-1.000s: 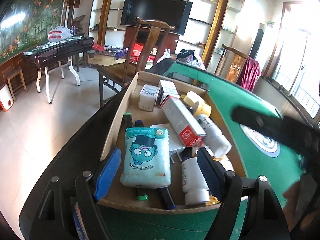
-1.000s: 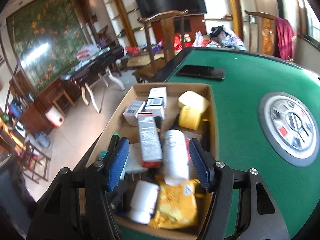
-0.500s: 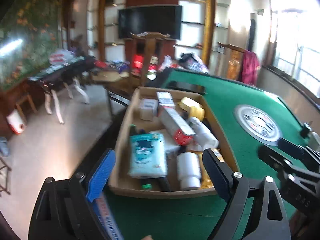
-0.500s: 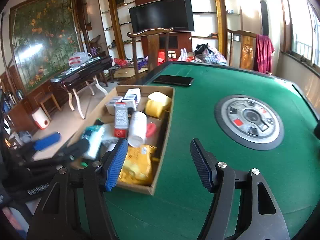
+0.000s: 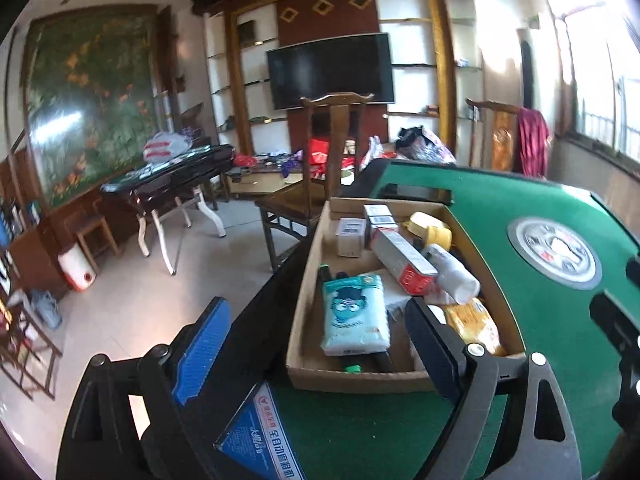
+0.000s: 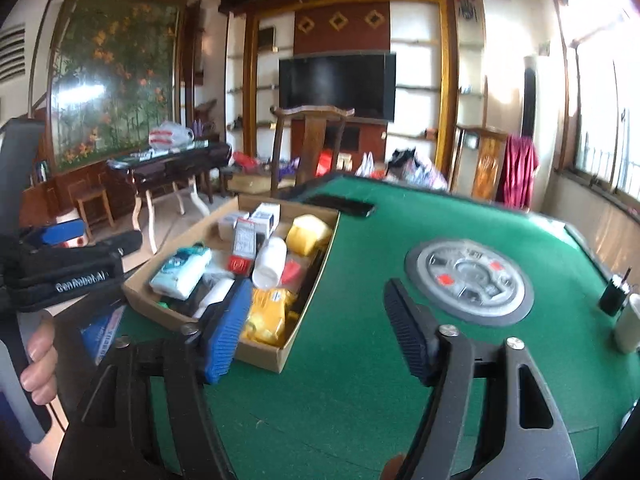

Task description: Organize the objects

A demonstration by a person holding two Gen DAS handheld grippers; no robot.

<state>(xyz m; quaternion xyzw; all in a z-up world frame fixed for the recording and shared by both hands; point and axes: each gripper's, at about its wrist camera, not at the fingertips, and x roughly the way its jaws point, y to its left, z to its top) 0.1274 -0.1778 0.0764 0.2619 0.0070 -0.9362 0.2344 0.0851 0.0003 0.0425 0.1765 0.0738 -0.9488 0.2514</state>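
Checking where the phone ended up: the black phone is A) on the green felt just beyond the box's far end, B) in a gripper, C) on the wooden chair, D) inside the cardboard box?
A: the black phone lies flat on the table, past the box.

Matt green felt covers the table (image 6: pixel 360 380); the box (image 5: pixel 308 264) is plain brown cardboard; the tissue pack (image 5: pixel 354 316) is glossy plastic.
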